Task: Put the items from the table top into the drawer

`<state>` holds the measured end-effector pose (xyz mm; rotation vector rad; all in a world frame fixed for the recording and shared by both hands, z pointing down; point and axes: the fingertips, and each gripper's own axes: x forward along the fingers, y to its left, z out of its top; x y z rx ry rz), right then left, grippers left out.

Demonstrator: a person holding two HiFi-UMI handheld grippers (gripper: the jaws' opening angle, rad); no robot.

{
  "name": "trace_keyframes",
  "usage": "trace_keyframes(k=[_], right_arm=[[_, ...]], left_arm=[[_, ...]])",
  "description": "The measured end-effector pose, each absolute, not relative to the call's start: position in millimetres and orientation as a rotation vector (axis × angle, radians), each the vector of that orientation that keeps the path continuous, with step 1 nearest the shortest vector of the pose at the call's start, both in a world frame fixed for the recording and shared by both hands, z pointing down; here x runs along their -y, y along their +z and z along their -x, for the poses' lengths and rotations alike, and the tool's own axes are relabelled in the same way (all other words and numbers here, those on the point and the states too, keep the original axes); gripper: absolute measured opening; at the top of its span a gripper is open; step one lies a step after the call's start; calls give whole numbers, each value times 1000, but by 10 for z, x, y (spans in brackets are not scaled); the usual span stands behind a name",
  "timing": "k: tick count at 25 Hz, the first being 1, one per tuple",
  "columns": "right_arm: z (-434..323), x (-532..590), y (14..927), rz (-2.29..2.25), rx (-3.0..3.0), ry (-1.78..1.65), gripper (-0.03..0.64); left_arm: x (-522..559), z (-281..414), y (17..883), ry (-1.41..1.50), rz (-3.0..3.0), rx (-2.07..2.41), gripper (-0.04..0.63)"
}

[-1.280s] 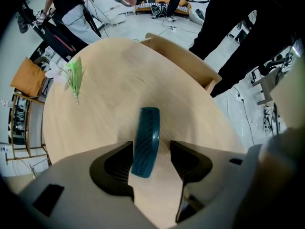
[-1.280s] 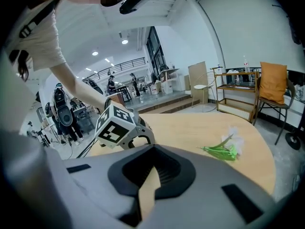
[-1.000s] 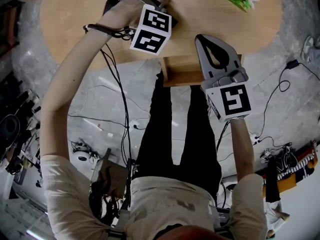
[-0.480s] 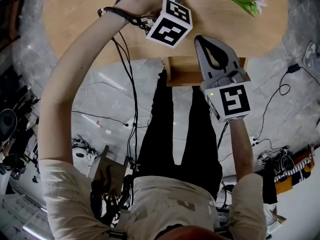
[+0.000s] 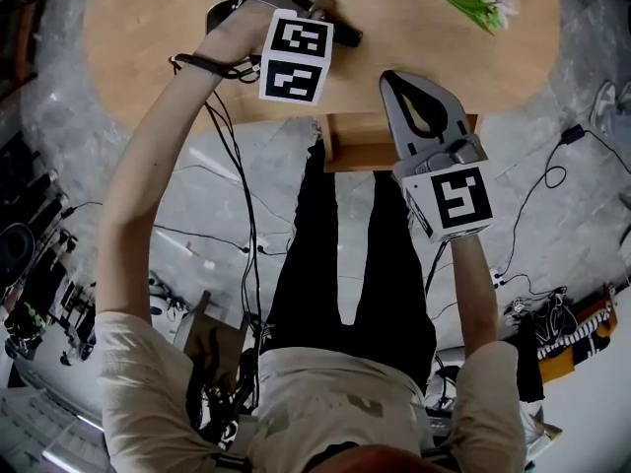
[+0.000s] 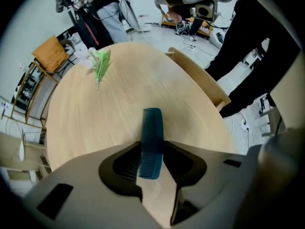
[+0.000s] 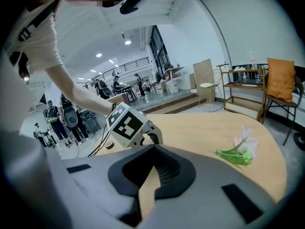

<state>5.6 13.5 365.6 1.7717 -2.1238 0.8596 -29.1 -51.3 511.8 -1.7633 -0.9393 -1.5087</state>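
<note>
Left gripper (image 6: 151, 151) jaws just closed on comb (image 6: 152, 125) | head view: comb mostly hidden

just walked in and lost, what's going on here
A person is clearing a wooden table into its open drawer with two handheld claws. The left claw has just closed on a blue comb at the tabletop. The right claw is shut and empty near the drawer. A flower lies on the table.
</note>
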Motion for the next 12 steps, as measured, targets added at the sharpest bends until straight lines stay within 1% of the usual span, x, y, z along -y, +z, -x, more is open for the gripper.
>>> trace_keyframes(k=[5,12], right_arm=[[-80,-140,3685,-1757,2131,849,5],[-80,-56,3455,-1805,2133,811,5]], left_arm=[[544,183,4971,-1507,1993,790,150],[692,-108,4177,-1317,2432,379,150]])
